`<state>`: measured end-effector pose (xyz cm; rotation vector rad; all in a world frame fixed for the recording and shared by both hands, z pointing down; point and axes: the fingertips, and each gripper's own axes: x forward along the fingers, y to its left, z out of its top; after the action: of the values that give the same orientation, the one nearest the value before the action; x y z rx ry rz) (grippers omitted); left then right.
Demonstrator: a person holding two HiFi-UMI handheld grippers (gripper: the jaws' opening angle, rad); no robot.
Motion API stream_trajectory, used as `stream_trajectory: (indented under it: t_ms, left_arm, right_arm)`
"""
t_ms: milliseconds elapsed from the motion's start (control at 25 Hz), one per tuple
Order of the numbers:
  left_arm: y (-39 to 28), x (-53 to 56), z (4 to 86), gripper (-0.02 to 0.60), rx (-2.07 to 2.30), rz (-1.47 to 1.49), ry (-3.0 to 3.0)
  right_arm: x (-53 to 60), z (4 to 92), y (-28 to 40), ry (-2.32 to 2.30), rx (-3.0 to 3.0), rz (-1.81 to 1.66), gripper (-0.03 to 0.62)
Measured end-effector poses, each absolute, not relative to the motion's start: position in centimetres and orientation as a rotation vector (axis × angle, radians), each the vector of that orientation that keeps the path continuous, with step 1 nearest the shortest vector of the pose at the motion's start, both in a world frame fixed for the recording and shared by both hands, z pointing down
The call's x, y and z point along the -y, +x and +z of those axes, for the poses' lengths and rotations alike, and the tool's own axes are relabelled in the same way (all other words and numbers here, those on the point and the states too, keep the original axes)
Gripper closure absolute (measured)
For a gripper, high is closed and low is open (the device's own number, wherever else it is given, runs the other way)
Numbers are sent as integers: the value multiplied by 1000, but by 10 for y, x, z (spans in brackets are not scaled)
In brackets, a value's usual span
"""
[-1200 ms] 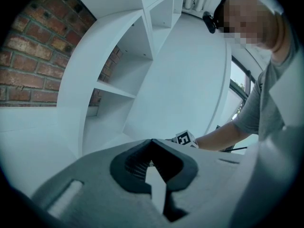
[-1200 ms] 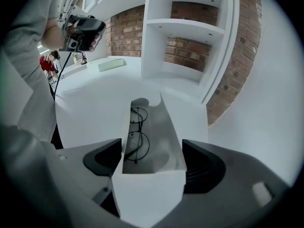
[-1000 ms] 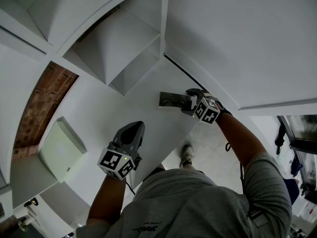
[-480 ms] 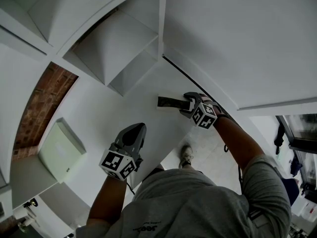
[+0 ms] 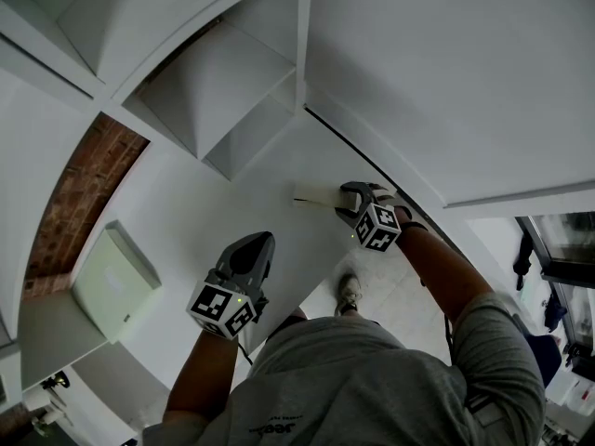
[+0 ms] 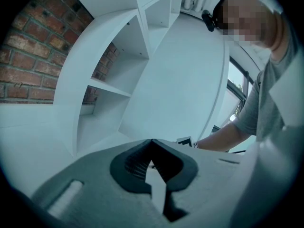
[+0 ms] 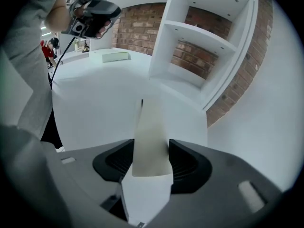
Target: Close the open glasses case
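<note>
Right tool [image 7: 151, 146] bites the glasses case [image 7: 150, 127] btwn its pads, jaws closing in on the two long sides w/ the dark pads looking flush against the pale shell. The case runs straight ahead of the tool along the line it points, short width across the jaws, far end resting on the white desk [image 7: 95, 108]. So any more squeeze acts across the case, not along it. Left tool [image 6: 152, 146] is pinched together on nothing, well apart and off to the right tool's side; right hand is plainly the nearer. Right gripper view alone shows pad contact and a thin dark line at the case's far end; whether the lid is fully down can't be told. Head view gives only a pale sliver past the tool tips, but shows the gap btwn the two hands.
</note>
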<state>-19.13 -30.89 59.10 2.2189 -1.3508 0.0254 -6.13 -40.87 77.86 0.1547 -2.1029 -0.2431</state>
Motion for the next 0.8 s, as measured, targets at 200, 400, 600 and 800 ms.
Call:
stream_trajectory:
  t_ms: [200,400,600,800]
  left_arm:
    - [-191,306,592,586,1350,23,2217]
    - [-192,305,589,584,1349,18,2216]
    - [-194,304,589,586,1353,16,2212]
    - [-190,304,589,585,1346,21,2218]
  right_arm:
    - [409,780,-62,165,2099,-233,372]
    - [399,783,-62,108,2079,-182,329]
    - [395,786,-64,94,2069,-147,267]
    - [397,789,-65,95,2066,-134,264]
